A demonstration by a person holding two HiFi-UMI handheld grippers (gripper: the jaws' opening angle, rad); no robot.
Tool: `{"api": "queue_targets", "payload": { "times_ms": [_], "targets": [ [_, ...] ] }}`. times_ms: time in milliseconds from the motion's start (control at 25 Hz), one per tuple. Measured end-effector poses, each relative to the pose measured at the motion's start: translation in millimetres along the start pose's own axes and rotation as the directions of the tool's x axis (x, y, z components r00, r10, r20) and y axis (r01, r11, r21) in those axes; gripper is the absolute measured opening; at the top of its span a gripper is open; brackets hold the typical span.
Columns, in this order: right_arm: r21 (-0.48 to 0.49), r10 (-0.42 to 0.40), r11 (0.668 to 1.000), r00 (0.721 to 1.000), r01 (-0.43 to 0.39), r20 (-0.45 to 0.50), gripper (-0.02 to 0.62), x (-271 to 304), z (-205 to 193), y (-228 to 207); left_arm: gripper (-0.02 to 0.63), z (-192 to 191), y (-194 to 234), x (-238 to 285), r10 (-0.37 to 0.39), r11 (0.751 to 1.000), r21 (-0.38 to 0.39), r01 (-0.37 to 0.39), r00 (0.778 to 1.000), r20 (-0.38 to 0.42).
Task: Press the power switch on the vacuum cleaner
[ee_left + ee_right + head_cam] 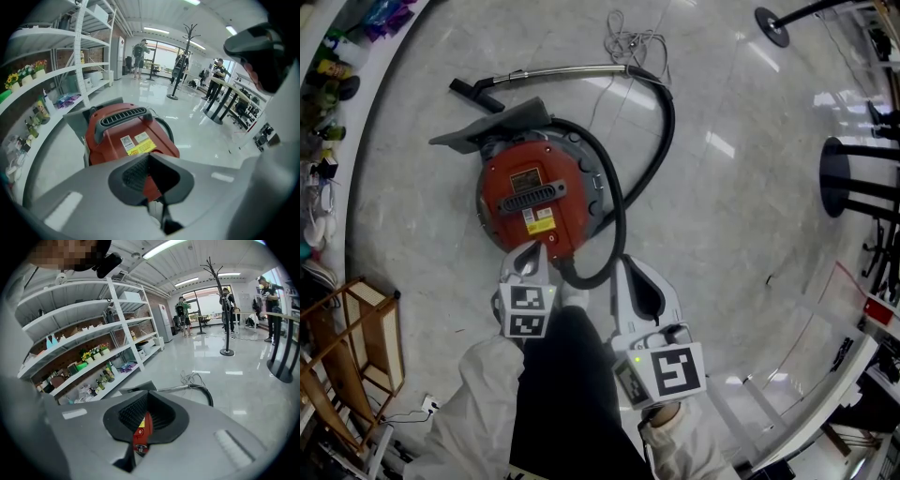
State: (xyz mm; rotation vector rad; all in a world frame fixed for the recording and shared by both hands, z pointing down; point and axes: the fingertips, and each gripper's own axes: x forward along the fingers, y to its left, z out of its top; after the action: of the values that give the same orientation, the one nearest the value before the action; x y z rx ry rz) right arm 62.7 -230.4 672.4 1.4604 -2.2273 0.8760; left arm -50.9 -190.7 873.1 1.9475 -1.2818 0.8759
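Note:
The red canister vacuum cleaner (532,202) lies on the pale floor, with a black grille handle and a yellow label on top. Its black hose (661,131) loops round its right side to a metal wand (572,69). My left gripper (531,253) is shut and empty, its tip at the vacuum's near edge. In the left gripper view the vacuum (126,136) fills the middle just beyond the shut left gripper (150,157). My right gripper (624,267) is shut and empty, beside the hose loop. Red body (143,427) shows through the right gripper (147,394). I cannot pick out the switch.
A wooden rack (356,328) stands at the lower left, and shelves with small items (323,75) run along the left wall. Black stand bases (853,178) are at the right. A loose cable (630,42) lies past the wand. People stand far off (139,58).

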Motion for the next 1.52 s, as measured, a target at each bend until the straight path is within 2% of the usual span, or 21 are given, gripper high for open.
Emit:
{"api": "queue_targets", "payload": {
  "times_ms": [1520],
  "targets": [
    [0.011,-0.011,1.000,1.000,0.011,-0.025,0.000,-1.1,-11.7,-3.3,0.000,-9.6,5.3,5.5,0.031,0.999,0.009,-0.031,0.999,-0.012]
  ]
}}
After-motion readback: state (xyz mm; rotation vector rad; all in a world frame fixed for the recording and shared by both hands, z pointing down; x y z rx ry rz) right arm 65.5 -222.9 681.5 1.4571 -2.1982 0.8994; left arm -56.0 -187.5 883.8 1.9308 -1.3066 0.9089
